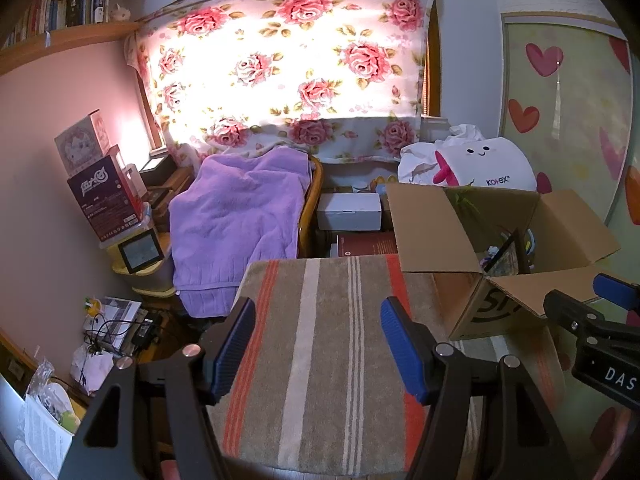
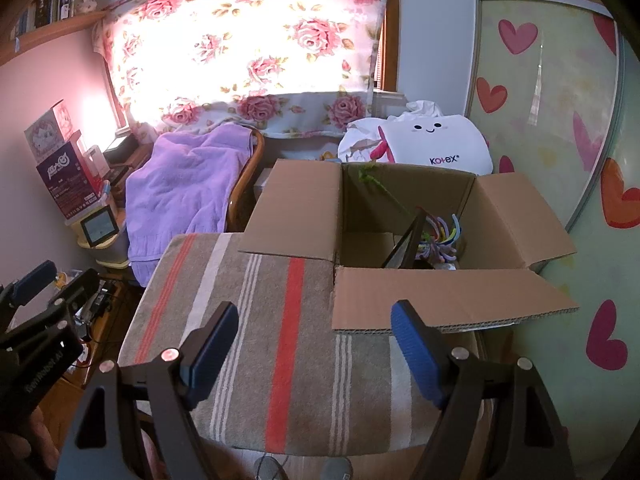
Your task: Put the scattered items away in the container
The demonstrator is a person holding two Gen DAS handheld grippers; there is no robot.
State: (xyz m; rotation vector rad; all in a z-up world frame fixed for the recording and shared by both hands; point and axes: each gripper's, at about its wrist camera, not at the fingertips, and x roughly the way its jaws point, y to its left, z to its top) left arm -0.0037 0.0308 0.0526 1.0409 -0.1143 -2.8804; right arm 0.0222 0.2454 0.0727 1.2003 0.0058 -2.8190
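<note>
An open cardboard box stands on the right part of a striped cloth-covered surface; it also shows in the left wrist view. Inside it lie a dark picture frame, colourful pipe cleaners and a green plant sprig. My left gripper is open and empty above the striped surface, left of the box. My right gripper is open and empty, just in front of the box's near flap.
A chair draped in a purple blanket stands behind the surface. White bags sit behind the box. Stacked boxes and cables crowd the left. A heart-patterned sliding door is at right.
</note>
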